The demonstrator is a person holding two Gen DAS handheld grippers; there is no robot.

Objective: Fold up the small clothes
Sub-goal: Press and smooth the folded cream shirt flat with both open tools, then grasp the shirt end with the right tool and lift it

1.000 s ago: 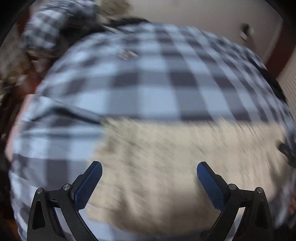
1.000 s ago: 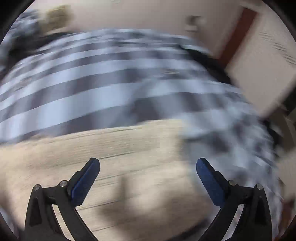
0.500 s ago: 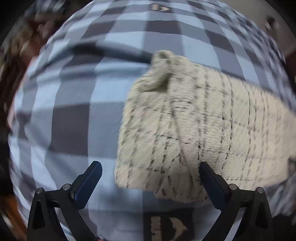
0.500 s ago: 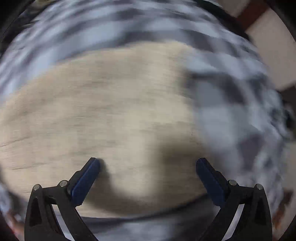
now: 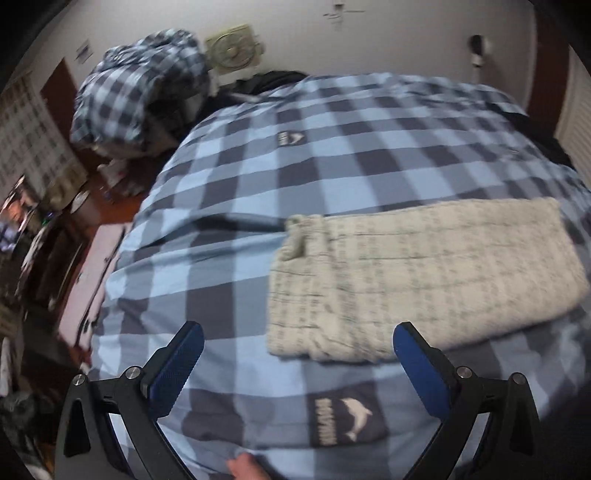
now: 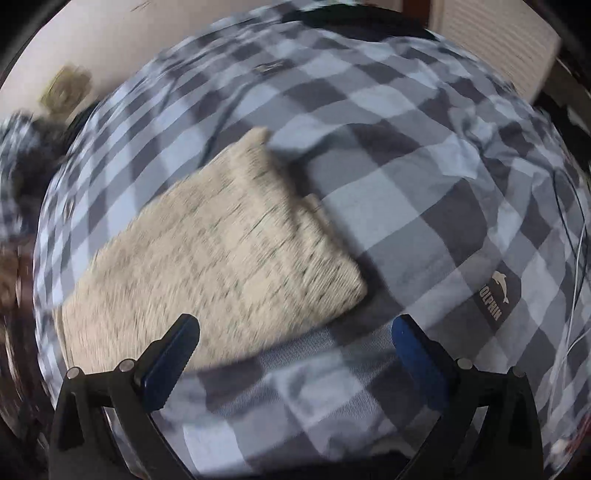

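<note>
A cream knit garment with a thin dark grid (image 5: 417, 273) lies folded flat in a long rectangle on the blue checked bed cover (image 5: 258, 192). It also shows in the right wrist view (image 6: 218, 251). My left gripper (image 5: 295, 349) is open and empty, held above the cover just in front of the garment's near left end. My right gripper (image 6: 293, 341) is open and empty, held above the garment's near right corner. Neither gripper touches the cloth.
A bundle of checked bedding (image 5: 144, 92) sits at the bed's far left. A pink dresser (image 5: 92, 280) and cluttered furniture stand left of the bed. A cream wall (image 5: 369, 33) is behind. Cables (image 6: 576, 266) lie at the bed's right edge.
Both grippers have pulled back and up from the garment. It filled the views before and now lies smaller, whole and flat on the bed. Both grippers stayed open.
</note>
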